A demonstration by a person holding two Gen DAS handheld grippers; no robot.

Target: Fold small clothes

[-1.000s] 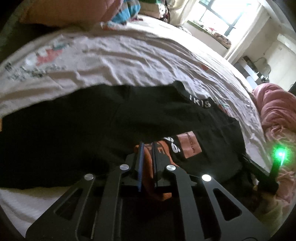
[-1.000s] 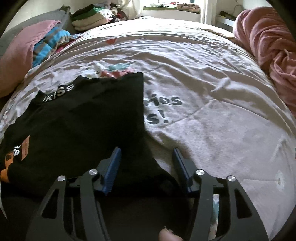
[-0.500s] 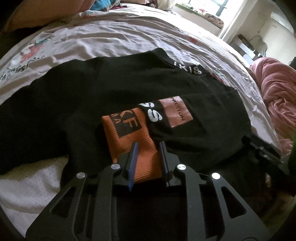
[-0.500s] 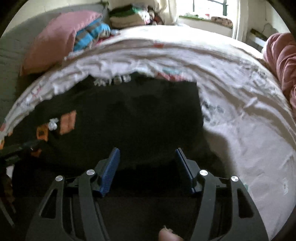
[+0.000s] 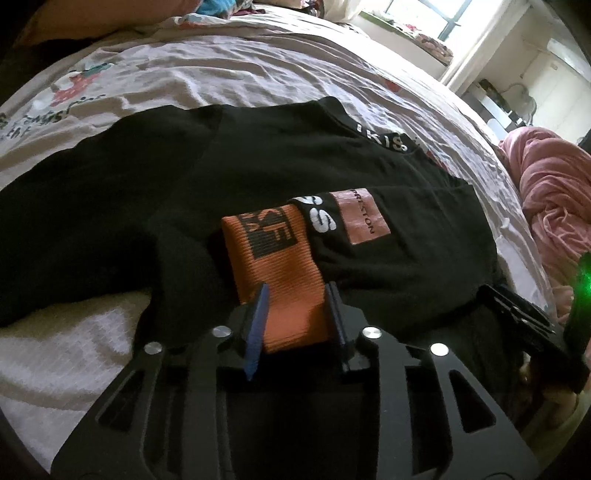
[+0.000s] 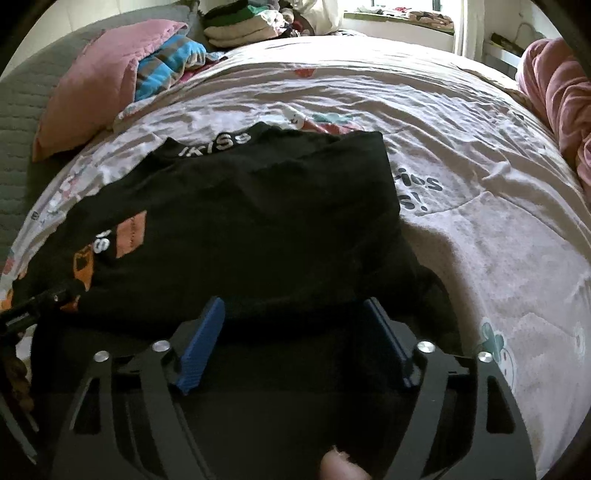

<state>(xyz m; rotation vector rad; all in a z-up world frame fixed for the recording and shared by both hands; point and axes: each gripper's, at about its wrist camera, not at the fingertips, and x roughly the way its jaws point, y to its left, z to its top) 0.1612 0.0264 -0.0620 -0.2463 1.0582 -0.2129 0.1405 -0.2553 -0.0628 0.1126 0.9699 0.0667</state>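
Observation:
A black top (image 5: 258, 166) with a white-lettered collar lies spread on the bed; it also shows in the right wrist view (image 6: 258, 206). Its sleeve is folded across the body and ends in an orange ribbed cuff (image 5: 280, 266). My left gripper (image 5: 297, 291) is open with its fingers on either side of the cuff's end, not pinching it. My right gripper (image 6: 295, 306) is open and empty over the black top's near edge. The right gripper's body (image 5: 532, 328) shows at the right of the left wrist view.
The bedsheet (image 6: 461, 147) is pale with printed cartoons and letters. A pink pillow (image 6: 103, 77) and folded clothes (image 6: 236, 22) lie at the far left. A pink blanket (image 5: 554, 199) is bunched at the right edge. A window is beyond the bed.
My left gripper has opened off the orange cuff, which now lies flat on the black top. My right gripper stayed open and shifted over the top's near edge.

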